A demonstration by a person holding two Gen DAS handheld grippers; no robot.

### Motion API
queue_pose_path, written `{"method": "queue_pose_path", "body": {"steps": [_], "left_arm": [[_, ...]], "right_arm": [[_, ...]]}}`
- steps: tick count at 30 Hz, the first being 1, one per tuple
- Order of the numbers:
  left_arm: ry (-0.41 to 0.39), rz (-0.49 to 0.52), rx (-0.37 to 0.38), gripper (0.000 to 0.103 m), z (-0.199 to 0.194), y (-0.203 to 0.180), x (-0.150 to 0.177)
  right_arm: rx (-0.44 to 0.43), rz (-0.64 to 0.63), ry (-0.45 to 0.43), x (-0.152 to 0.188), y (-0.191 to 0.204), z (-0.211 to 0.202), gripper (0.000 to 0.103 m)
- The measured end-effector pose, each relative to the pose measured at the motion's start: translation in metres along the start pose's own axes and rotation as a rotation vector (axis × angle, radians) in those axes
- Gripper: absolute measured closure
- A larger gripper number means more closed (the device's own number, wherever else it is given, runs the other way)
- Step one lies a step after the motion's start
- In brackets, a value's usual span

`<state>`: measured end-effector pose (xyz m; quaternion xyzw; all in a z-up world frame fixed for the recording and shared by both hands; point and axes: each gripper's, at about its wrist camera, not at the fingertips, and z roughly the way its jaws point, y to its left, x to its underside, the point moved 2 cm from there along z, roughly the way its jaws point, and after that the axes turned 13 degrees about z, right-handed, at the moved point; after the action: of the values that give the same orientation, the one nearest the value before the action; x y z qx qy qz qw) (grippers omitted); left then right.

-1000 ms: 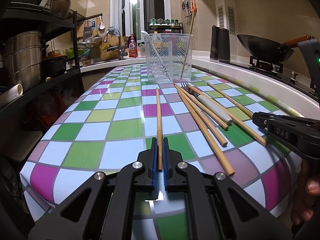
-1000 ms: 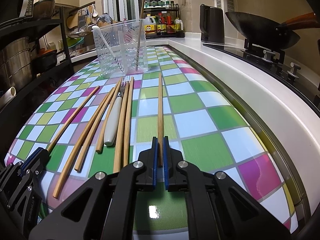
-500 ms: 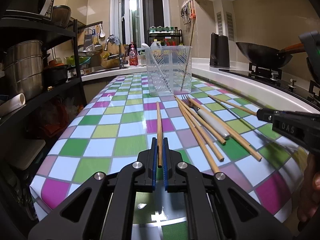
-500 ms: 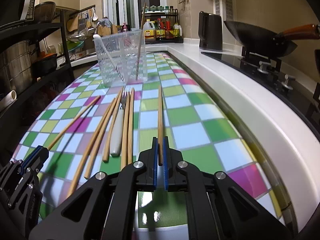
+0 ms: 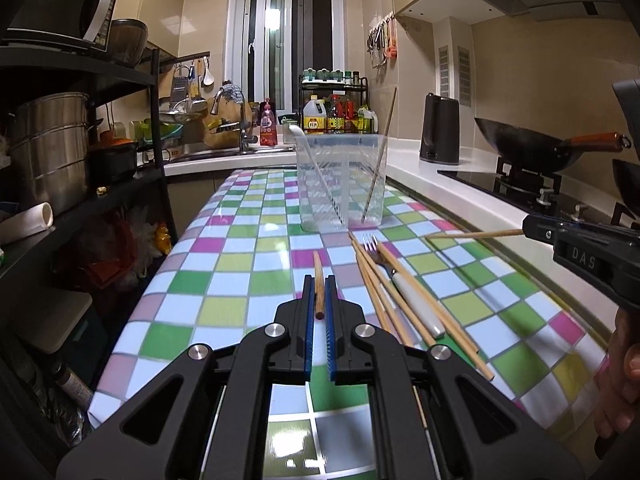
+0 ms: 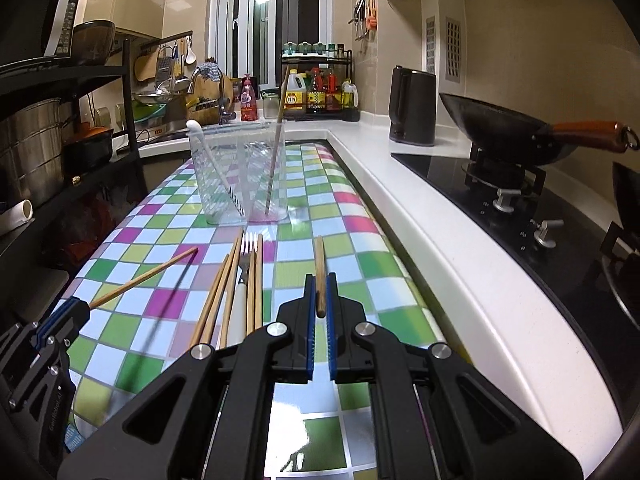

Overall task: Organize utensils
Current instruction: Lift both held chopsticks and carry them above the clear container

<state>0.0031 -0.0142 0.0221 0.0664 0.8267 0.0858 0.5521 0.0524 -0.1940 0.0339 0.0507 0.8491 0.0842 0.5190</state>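
Chopsticks, one in each gripper, are held off the checkered tablecloth. The left gripper has its blue-padded fingers pressed narrow around a wooden chopstick that points forward toward the clear plastic holder. Seen from the right wrist view, that same left gripper sits low at the left with its chopstick angling up and inward above the cloth, a shadow lying under it. The right gripper likewise pinches a chopstick between its closed-in fingers; in the left wrist view that right gripper comes in from the right edge with its chopstick sticking out sideways, and part of a hand shows below it.

Between the two grippers, on the cloth, lies a loose bundle of more chopsticks with a white-handled fork among them, tines toward the holder. The holder stands upright further back on the table, with a white-handled utensil leaning in its left part and a single chopstick leaning in its right part
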Motion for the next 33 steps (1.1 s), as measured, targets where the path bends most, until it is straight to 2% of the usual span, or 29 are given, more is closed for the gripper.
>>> {"method": "queue_pose_path", "body": {"steps": [13,20,24,29,33], "left_arm": [[0.017,-0.002,0.045,0.098,0.012,0.026,-0.059],[0.033,-0.034,0.093,0.098,0.025,0.043,-0.094],[0.07,-0.037,0.126,0.098,0.035,0.048,-0.111],[0.164,-0.05,0.168,0.098,0.051,0.056,-0.131],[0.204,-0.054,0.168,0.098,0.059,0.062,-0.144]], "right_arm": [[-0.053,-0.094,-0.05,-0.054,0.03,-0.016,0.098],[-0.089,-0.109,-0.042,-0.084,0.041,-0.014,0.098],[-0.098,-0.108,-0.031,-0.1,0.044,-0.011,0.098],[-0.104,-0.082,0.019,-0.117,0.045,-0.003,0.098],[-0.109,-0.081,0.044,-0.128,0.049,-0.001,0.098]]}}
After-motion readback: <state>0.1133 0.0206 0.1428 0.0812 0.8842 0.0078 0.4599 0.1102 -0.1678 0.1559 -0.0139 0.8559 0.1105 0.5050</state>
